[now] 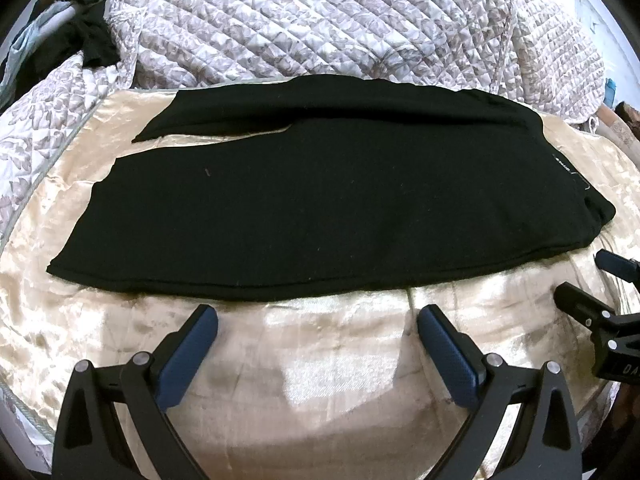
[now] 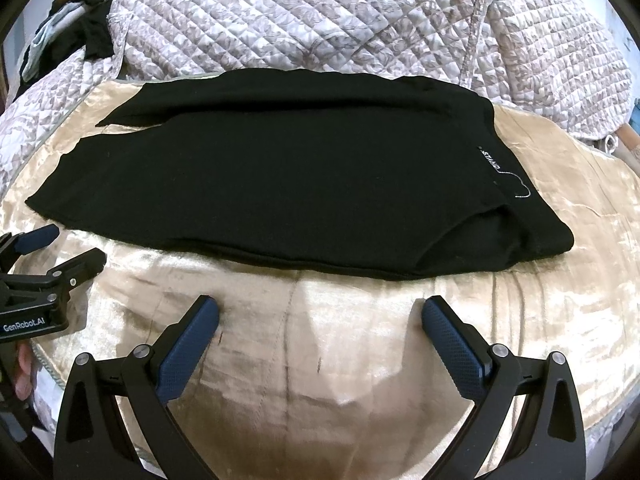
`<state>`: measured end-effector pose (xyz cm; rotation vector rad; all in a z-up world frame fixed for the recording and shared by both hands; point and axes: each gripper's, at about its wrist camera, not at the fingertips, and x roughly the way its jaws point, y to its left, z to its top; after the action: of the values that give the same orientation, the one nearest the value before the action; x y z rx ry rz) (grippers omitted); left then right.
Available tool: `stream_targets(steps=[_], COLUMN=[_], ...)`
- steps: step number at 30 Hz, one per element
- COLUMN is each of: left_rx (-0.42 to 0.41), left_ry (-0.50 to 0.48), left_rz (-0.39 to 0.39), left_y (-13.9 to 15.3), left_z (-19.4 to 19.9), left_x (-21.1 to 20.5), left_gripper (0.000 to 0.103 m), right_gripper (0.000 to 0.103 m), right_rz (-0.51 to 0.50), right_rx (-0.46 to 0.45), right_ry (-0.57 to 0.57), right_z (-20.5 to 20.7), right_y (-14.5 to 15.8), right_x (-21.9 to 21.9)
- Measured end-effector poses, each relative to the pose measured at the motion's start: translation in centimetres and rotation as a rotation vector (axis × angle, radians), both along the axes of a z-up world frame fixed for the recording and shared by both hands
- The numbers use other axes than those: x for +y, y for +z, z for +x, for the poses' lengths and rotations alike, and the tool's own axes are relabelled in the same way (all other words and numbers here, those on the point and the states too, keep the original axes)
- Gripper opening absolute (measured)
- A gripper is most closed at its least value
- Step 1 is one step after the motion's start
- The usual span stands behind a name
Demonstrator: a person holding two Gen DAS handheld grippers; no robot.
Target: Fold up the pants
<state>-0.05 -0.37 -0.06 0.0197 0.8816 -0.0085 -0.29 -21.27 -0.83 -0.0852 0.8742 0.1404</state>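
Black pants (image 1: 320, 200) lie flat on a shiny cream satin sheet (image 1: 320, 360), one leg over the other, leg ends at the left, waistband with a small white label (image 2: 486, 158) at the right. They show the same way in the right wrist view (image 2: 280, 184). My left gripper (image 1: 318, 320) is open and empty, just short of the pants' near edge. My right gripper (image 2: 320, 314) is open and empty, also just short of the near edge. Each gripper shows at the edge of the other's view: the right one (image 1: 600, 292), the left one (image 2: 48, 256).
A quilted floral bedspread (image 1: 320, 20) is bunched up behind the pants. Dark clothes (image 1: 88, 40) and a pale garment lie at the far left corner. The satin sheet (image 2: 320, 360) spreads in front of the pants and to the right of the waistband.
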Motion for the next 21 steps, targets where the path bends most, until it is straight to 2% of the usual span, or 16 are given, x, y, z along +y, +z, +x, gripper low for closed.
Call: stream_targets(steps=[8, 12, 16, 21], left_rx=[-0.023, -0.043, -0.048, -0.04], left_ry=[0.002, 0.013, 0.053, 0.153], left_rz=[-0.042, -0.076, -0.126, -0.211], left_y=[0.7, 1.3, 1.5, 1.1], left_z=[-0.7, -1.0, -1.1, -0.9], left_x=[0.9, 2.0, 4.0, 7.6], left_gripper=[0.099, 0.092, 0.086, 0.086], right_gripper=[0.096, 0.09, 0.08, 0.08], right_rz=[0.043, 0.078, 0.14, 0.252], right_rx=[-0.005, -0.011, -0.013, -0.016], right_ry=[-0.029, -0.057, -0.105, -0.218], right_z=[-0.1, -0.1, -0.1, 0.1], right_y=[0.6, 1.0, 1.3, 1.5], right_x=[-1.2, -2.2, -3.9, -7.4])
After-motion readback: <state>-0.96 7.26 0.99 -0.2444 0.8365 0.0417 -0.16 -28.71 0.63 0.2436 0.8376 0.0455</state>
